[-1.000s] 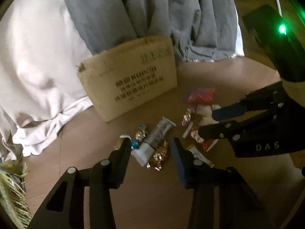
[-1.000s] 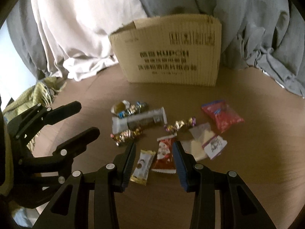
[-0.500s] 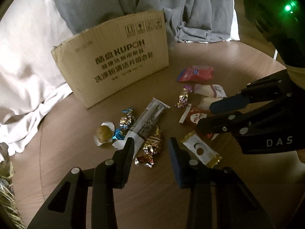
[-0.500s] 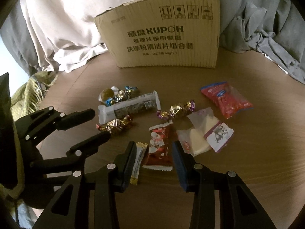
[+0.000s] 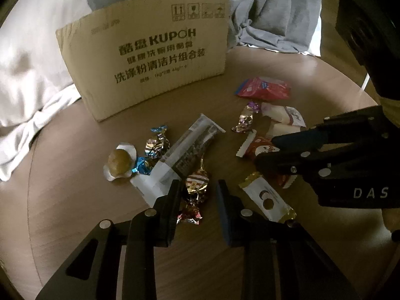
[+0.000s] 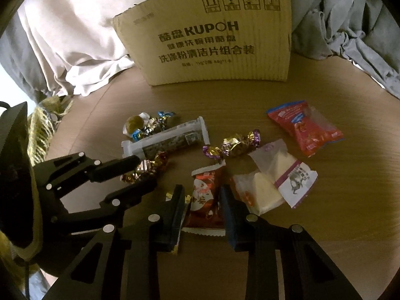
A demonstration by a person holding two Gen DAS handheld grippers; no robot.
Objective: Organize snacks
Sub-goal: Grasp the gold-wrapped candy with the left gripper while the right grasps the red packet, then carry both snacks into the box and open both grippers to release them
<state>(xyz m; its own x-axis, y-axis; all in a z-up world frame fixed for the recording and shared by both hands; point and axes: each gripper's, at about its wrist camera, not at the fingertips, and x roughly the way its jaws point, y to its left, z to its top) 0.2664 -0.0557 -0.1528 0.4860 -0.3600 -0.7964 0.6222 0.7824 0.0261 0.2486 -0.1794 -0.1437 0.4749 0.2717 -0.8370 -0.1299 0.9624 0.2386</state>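
I saw a round wooden table (image 5: 75, 225) in dim, warm light. Behind it, pale cream fabric (image 6: 75, 25) and grey fabric (image 5: 275, 12) lay draped against its far edge.

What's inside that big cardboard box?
Its inside is hidden. Both views show only the printed front wall of the cardboard box, standing on the table. Behind it lie grey cloth and white cloth.

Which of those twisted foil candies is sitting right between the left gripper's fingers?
The red-and-gold striped foil candy, lying between the open left gripper fingers. The blue-ended candy lies by the long bar, and the purple-ended candy farther right.
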